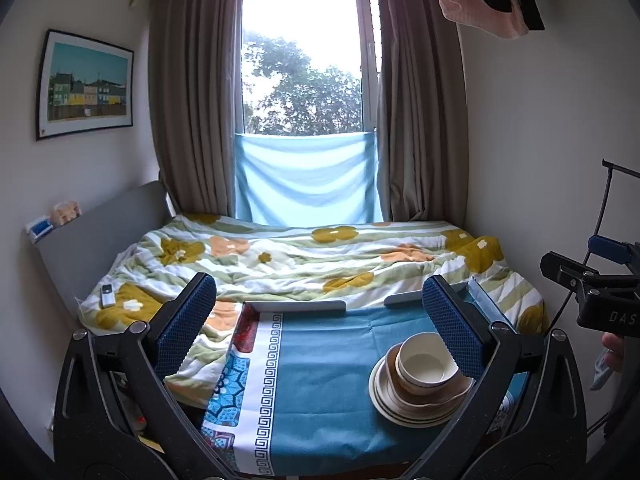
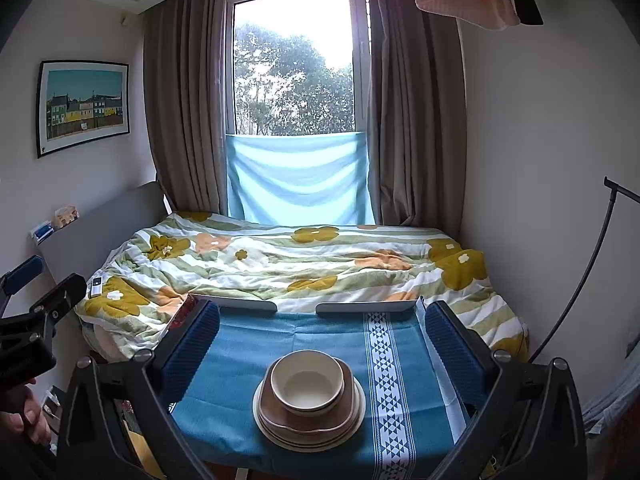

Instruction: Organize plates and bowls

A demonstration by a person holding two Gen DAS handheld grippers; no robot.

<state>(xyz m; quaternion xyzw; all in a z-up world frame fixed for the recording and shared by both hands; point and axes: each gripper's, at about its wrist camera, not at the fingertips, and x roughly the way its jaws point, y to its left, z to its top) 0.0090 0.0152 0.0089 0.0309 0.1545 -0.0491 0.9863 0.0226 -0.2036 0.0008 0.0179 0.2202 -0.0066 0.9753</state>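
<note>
One stack of dishes stands on a small table covered by a blue cloth (image 2: 224, 412). A cream bowl (image 2: 307, 382) sits on top, inside a brown squarish dish (image 2: 344, 414), over round cream plates (image 2: 360, 420). In the left wrist view the same cream bowl (image 1: 427, 364) and plates (image 1: 384, 400) lie at the right, partly behind my right finger. My left gripper (image 1: 318, 312) is open and holds nothing. My right gripper (image 2: 322, 332) is open too, above and in front of the stack, with nothing between its fingers.
A bed with a flowered quilt (image 2: 280, 264) lies right behind the table, a remote (image 1: 108, 295) on its left side. Grey rails (image 2: 366, 307) edge the table's far side. Curtains, a window and a framed picture (image 2: 84, 106) are behind. A hand (image 2: 32, 416) holds the other gripper.
</note>
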